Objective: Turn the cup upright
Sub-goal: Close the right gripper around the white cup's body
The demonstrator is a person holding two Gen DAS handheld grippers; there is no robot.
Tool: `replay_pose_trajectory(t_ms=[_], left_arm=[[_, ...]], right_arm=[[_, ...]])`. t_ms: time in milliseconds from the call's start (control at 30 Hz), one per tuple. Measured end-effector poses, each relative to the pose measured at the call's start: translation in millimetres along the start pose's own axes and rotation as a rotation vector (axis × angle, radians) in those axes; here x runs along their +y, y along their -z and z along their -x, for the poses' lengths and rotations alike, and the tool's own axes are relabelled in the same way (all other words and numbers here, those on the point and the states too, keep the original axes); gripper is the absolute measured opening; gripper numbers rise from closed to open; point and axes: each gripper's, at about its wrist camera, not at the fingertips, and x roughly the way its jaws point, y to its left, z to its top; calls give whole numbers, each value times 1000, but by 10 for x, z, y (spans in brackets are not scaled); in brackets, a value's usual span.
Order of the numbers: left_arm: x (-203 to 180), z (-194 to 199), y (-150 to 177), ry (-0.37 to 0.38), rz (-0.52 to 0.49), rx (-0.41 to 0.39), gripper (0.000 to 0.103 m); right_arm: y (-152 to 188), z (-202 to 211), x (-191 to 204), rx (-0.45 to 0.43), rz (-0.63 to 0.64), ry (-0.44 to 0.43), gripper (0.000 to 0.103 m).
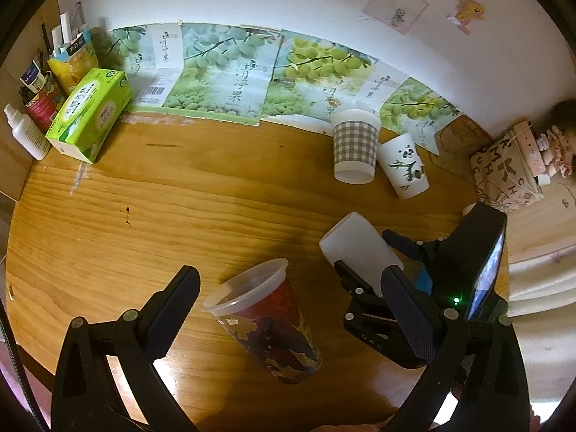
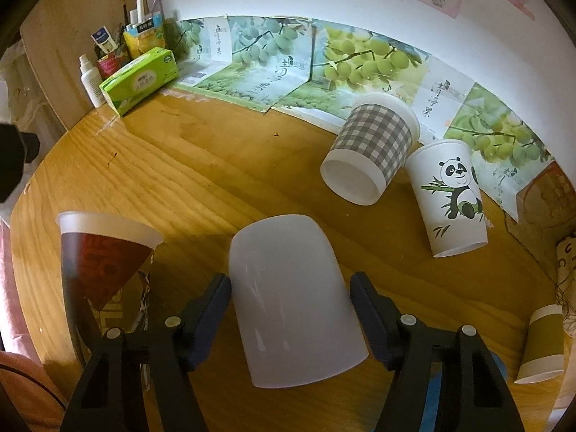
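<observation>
The wooden desk (image 2: 201, 165) carries everything. A plain white cup (image 2: 291, 298) stands mouth-down between the right gripper (image 2: 291, 318) fingers, which sit spread on either side, apparently not touching it. A red printed cup (image 1: 268, 320) stands mouth-up between the wide-open left gripper (image 1: 293, 302) fingers, ungripped. Checked (image 2: 374, 151) and panda (image 2: 451, 194) cups stand inverted beyond the right fingers.

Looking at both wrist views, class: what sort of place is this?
Probably a home desk against a wall: a wooden tabletop, a green tissue box, fruit-print paper lining the wall, and scattered cups such as the panda cup.
</observation>
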Motion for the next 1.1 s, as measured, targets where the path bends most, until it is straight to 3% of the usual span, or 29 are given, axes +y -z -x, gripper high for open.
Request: replay_pose_trajectory(t_ms=[533,1100], left_arm=[[-190,288,189,-18,-113,-69,101],[-292,601,596,-40,-196,-126,101]], right_arm=[[384,419,67,-35,-76,-28,68],[1119,890,344,-53,9,-46,68]])
